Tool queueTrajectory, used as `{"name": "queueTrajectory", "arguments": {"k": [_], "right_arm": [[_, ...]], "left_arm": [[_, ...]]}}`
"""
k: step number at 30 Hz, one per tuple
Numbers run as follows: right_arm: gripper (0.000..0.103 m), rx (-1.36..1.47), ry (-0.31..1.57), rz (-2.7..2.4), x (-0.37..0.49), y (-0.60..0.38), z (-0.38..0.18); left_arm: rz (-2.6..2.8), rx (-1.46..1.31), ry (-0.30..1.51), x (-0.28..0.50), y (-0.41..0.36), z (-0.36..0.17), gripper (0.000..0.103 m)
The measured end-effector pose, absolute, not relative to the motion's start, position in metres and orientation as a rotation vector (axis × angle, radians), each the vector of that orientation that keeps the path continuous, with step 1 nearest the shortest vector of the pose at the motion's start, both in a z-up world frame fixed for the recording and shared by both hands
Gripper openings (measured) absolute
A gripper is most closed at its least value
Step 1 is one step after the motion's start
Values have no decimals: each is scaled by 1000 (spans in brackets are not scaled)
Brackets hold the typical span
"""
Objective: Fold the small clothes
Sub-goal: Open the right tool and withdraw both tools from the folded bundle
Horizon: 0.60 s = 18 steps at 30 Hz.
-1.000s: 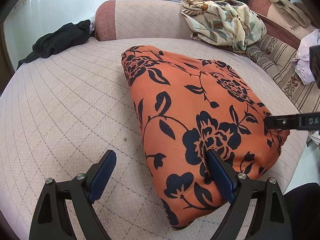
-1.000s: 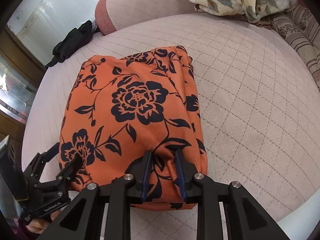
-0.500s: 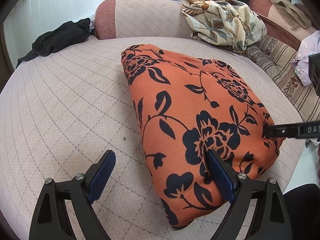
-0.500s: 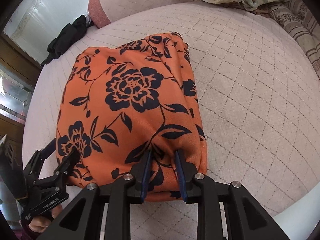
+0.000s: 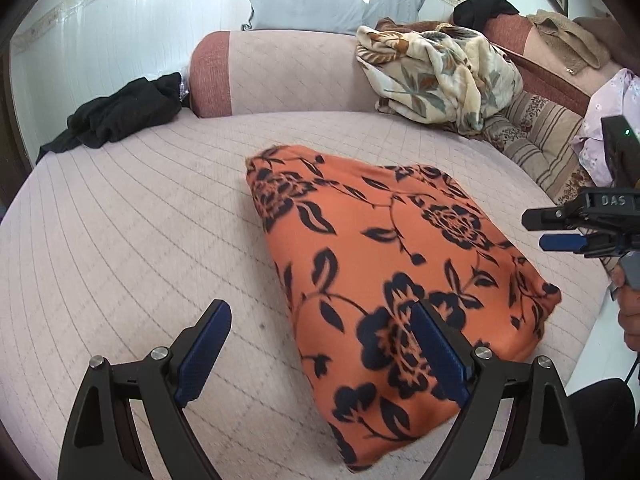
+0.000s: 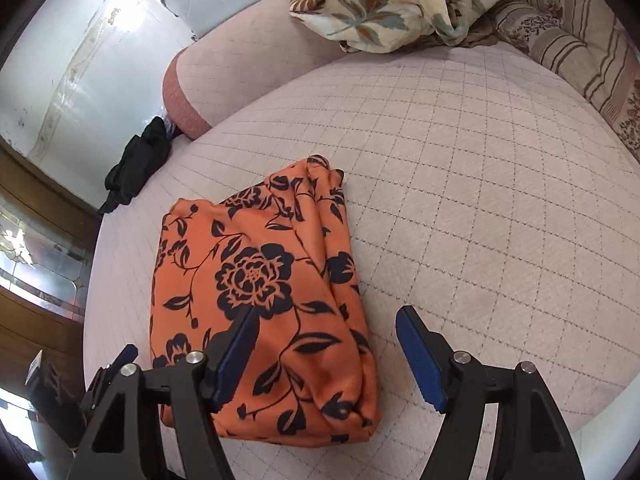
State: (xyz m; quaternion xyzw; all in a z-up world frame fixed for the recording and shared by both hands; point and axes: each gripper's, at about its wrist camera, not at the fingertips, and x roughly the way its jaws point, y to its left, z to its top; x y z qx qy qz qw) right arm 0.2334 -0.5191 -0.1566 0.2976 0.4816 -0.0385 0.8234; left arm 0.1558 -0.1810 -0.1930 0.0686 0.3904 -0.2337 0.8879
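Observation:
A folded orange garment with black flowers [image 5: 384,264] lies flat on the quilted pink bed [image 5: 132,240]. My left gripper [image 5: 316,312] is open above its near left edge, one finger over the cloth and the other over the bed, pinching nothing. In the right wrist view, my right gripper [image 6: 327,312] has its jaws opening over the garment [image 6: 256,280]. Its near right corner lies below and between the pads, which do not press on it. The right gripper [image 5: 560,228] also shows at the right edge of the left wrist view, clear of the cloth.
A black garment [image 5: 120,112] lies at the bed's far left by a pink bolster [image 5: 280,72]. At the back right are a crumpled floral blanket [image 5: 436,76], a striped cushion [image 5: 540,140] and a lilac cloth [image 5: 608,120]. The bed's edge curves close on the right.
My right gripper let go of the garment's near corner. Its jaws spread wide and it drew back and rolled slightly. The garment now rests flat. The left gripper stayed open and hardly moved.

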Motion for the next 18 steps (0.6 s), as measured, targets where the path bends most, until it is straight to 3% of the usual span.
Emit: {"name": "queueTrajectory", "arguments": {"k": [18], "right_arm": [[74, 865, 1029, 15, 267, -550, -228]], "left_arm": [[-471, 112, 868, 188, -178, -198, 91]]}}
